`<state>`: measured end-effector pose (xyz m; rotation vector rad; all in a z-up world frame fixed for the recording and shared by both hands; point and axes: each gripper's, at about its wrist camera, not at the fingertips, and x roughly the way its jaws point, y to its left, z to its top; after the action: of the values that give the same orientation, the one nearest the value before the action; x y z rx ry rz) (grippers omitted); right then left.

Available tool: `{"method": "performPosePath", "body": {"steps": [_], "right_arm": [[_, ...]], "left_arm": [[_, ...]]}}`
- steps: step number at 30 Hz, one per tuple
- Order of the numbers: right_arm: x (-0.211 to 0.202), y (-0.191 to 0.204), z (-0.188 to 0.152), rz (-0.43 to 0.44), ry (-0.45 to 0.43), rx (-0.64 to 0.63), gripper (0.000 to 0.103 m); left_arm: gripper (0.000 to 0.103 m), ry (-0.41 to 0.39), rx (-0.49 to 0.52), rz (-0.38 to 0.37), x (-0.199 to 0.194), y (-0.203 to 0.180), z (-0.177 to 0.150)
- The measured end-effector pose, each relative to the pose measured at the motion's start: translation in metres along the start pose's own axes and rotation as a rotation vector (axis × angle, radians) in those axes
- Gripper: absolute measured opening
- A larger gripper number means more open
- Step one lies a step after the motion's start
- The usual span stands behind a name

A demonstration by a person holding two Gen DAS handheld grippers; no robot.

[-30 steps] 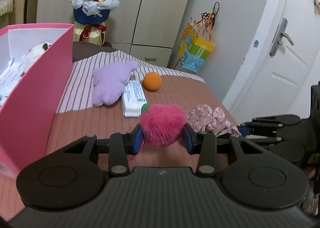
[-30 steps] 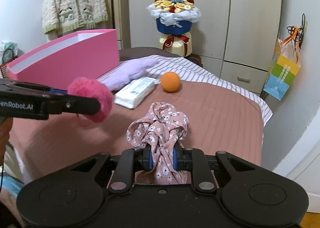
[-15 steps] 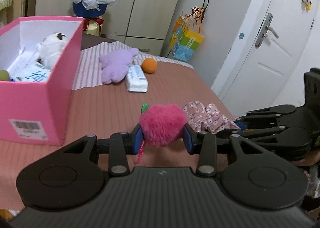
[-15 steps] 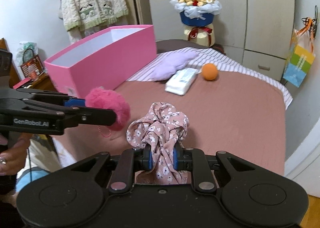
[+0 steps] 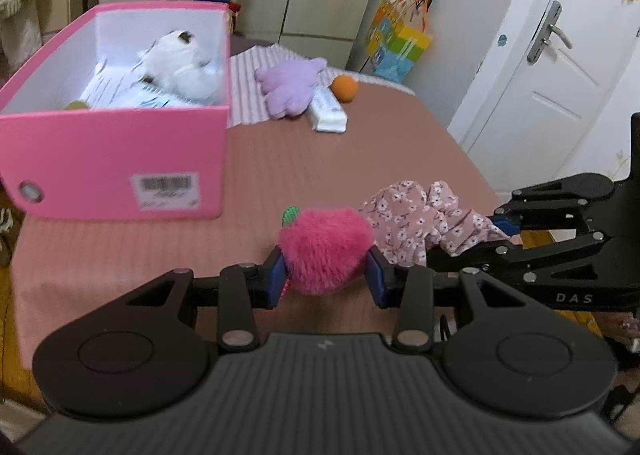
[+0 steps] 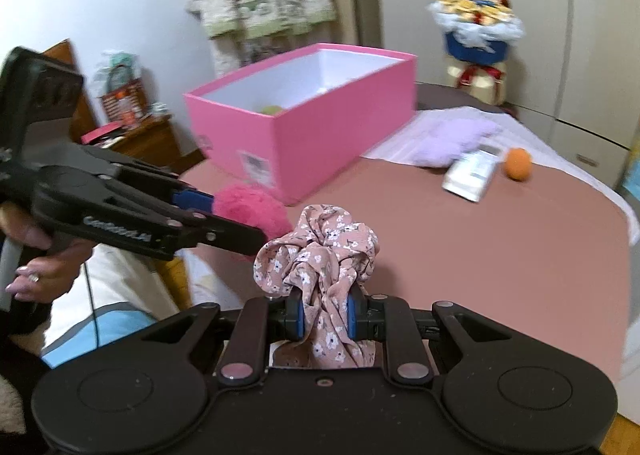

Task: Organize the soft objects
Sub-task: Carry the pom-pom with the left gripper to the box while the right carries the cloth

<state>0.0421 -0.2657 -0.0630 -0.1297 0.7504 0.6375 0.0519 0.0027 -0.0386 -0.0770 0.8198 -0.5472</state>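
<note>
Left wrist view, left to right: the pink box [image 5: 120,171] sits at upper left on the bed [image 5: 320,175], its barcode label too blurred to read. At centre, your left tool [image 5: 325,275] pinches the pink pompom [image 5: 326,255]. At right, your right tool [image 5: 506,233], marked "DAS", clamps the floral scrunchie [image 5: 416,219]. The purple plush [image 5: 290,89], wipes pack [image 5: 328,115] and orange ball [image 5: 345,88] lie loose beyond. Risk: the two tools are close together; you could collide them, or snag the scrunchie on the box rim when unloading.
</note>
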Motion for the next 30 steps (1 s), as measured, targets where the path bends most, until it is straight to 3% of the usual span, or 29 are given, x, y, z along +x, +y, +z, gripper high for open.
{"method": "performPosePath", "body": {"steps": [9,13,17,24,30], "right_arm": [[0.006,0.043,0.03,0.107,-0.001,-0.105,0.022],[0.009,0.054,0.052,0.128,-0.035,-0.133,0.022],[0.016,0.053,0.074,0.11,-0.125,-0.13,0.023],[0.045,0.026,0.123,0.106,-0.214,-0.029,0.023],[0.096,0.008,0.174,0.073,-0.197,-0.031,0.024]], "left_arm": [[0.04,0.007,-0.023,0.061,-0.038,0.031,-0.003],[0.04,-0.052,0.028,0.095,-0.059,0.037,0.011],[0.04,-0.178,0.029,0.103,-0.074,0.057,0.034],[0.04,-0.225,0.006,0.138,-0.053,0.09,0.085],[0.04,-0.207,-0.025,0.202,-0.014,0.121,0.134]]}}
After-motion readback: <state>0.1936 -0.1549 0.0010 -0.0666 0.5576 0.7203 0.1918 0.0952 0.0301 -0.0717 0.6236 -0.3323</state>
